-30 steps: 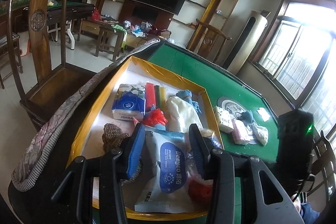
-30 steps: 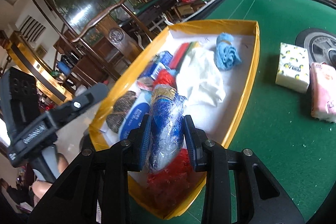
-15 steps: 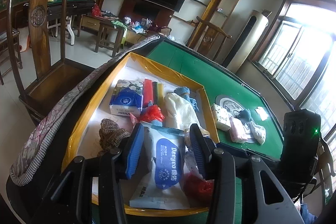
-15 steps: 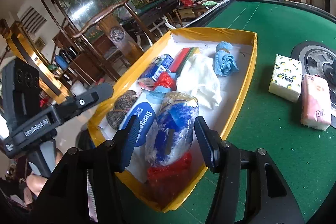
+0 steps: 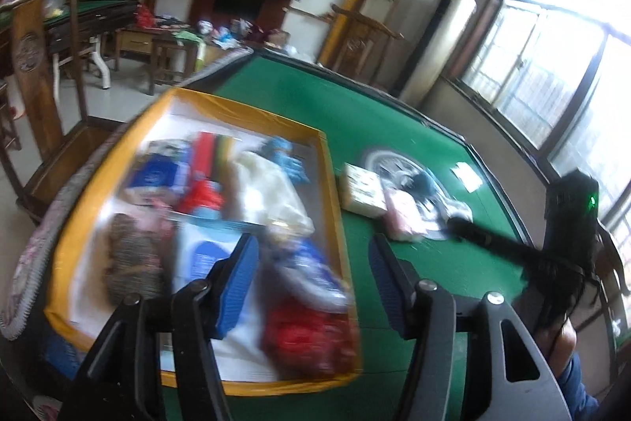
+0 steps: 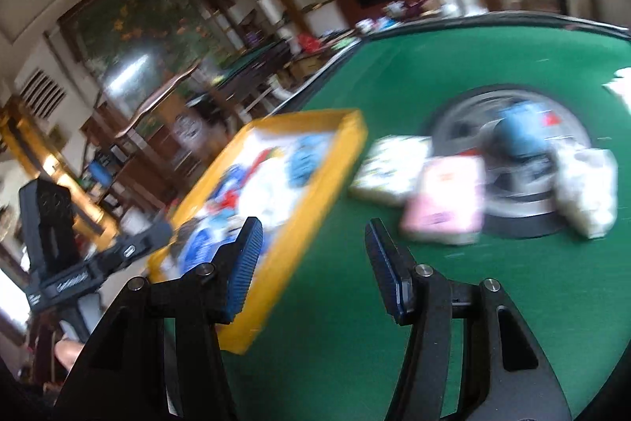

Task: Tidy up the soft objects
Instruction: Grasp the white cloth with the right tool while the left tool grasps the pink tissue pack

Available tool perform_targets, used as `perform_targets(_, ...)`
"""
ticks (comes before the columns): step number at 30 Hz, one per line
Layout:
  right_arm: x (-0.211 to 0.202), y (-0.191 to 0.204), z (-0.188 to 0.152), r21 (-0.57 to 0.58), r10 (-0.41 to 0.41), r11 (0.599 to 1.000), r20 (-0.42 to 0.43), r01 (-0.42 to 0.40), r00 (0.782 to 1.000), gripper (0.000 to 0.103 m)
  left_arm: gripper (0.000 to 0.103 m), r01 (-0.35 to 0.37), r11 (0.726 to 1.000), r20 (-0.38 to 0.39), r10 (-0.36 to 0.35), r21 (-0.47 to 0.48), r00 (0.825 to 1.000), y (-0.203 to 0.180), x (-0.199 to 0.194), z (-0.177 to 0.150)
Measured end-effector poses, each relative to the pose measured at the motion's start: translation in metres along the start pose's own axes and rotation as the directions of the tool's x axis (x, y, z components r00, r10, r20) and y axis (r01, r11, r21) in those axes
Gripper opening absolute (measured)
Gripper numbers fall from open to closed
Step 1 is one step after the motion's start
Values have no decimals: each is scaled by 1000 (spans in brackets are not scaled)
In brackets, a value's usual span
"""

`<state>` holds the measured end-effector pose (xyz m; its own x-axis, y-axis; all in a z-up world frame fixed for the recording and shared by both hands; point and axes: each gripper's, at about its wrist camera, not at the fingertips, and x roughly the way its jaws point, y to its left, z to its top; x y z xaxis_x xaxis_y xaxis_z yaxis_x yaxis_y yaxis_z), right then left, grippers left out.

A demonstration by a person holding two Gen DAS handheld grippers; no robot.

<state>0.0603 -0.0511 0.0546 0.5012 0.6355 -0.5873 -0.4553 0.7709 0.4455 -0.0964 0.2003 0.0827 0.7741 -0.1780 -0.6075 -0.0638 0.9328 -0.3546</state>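
Holding both tools over the green table [image 5: 394,129], we have nothing gripped: our left gripper [image 5: 311,283] has its two blue-padded fingers spread wide above the near right corner of the yellow tray [image 5: 333,184], and our right gripper [image 6: 311,259] is equally wide apart, hanging over bare felt just right of that tray [image 6: 299,219]. One tray sits on the table, crowded with soft things that blur together; we can pick out one white cloth [image 5: 272,184], one red bundle [image 5: 311,338] at the near corner, and one brown knitted piece [image 5: 132,255]. Outside the tray, near the round grey disc [image 6: 512,129], we count four more: a white patterned tissue pack [image 6: 390,168], a pink pack [image 6: 445,200], a blue cloth lump [image 6: 520,137] and a white bag [image 6: 587,196].
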Motion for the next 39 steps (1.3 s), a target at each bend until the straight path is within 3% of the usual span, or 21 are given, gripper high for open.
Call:
perform_targets(3, -30, -40, 9, 34, -136, 990, 65, 134, 989, 55, 66, 43, 999, -28, -43, 28, 999, -26, 9, -1)
perform_targets(6, -50, -77, 17, 59, -295, 955, 85, 290, 952, 54, 66, 81, 996, -64, -78, 45, 995, -51, 22, -4)
perform_targets(8, -62, -107, 18, 129, -331, 939, 99, 318, 938, 54, 66, 97, 993, -88, -92, 60, 992, -64, 31, -8)
perform_targets(10, -59, -136, 20, 207, -345, 921, 41, 330, 938, 54, 66, 110, 990, -113, -100, 88, 989, -78, 38, -14)
perform_targets(14, -42, -166, 25, 276, -324, 907, -23, 317, 946, 54, 66, 134, 982, -150, -114, 131, 982, -97, 46, -23)
perform_targets(19, -6, -167, 38, 207, -343, 913, -78, 352, 936, 54, 66, 128, 982, -165, -104, 141, 981, -100, 45, -27)
perform_targets(21, 4, -165, 36, 183, -355, 911, -105, 369, 929, 38, 66, 121, 983, -171, -96, 141, 981, -100, 46, -26)
perform_targets(22, 5, -164, 34, 171, -355, 913, -115, 370, 928, 19, 66, 116, 983, -176, -90, 144, 980, -102, 48, -26)
perform_targets(25, -8, -156, 34, 151, -339, 926, -66, 345, 939, 16, 67, 106, 984, -199, -76, 145, 977, -109, 58, -20)
perform_targets(29, -54, -151, 33, 213, -300, 937, 87, 277, 950, 16, 73, 97, 987, -273, -59, 128, 960, -124, 90, -6)
perform_targets(32, -66, -157, 30, 237, -243, 948, 115, 211, 963, 16, 73, 67, 988, -319, -20, 138, 948, -133, 120, 6)
perform_targets(34, -70, -159, 30, 256, -227, 948, 120, 191, 966, 16, 73, 3, 988, -317, 46, 155, 947, -134, 137, 15)
perform_targets(37, -74, -154, 33, 255, -212, 951, 133, 173, 968, 16, 73, 5, 995, -394, 36, 102, 918, -129, 167, 23)
perform_targets(39, -74, -146, 34, 246, -209, 954, 142, 171, 968, 16, 73, -20, 993, -419, 68, 116, 906, -131, 181, 22)
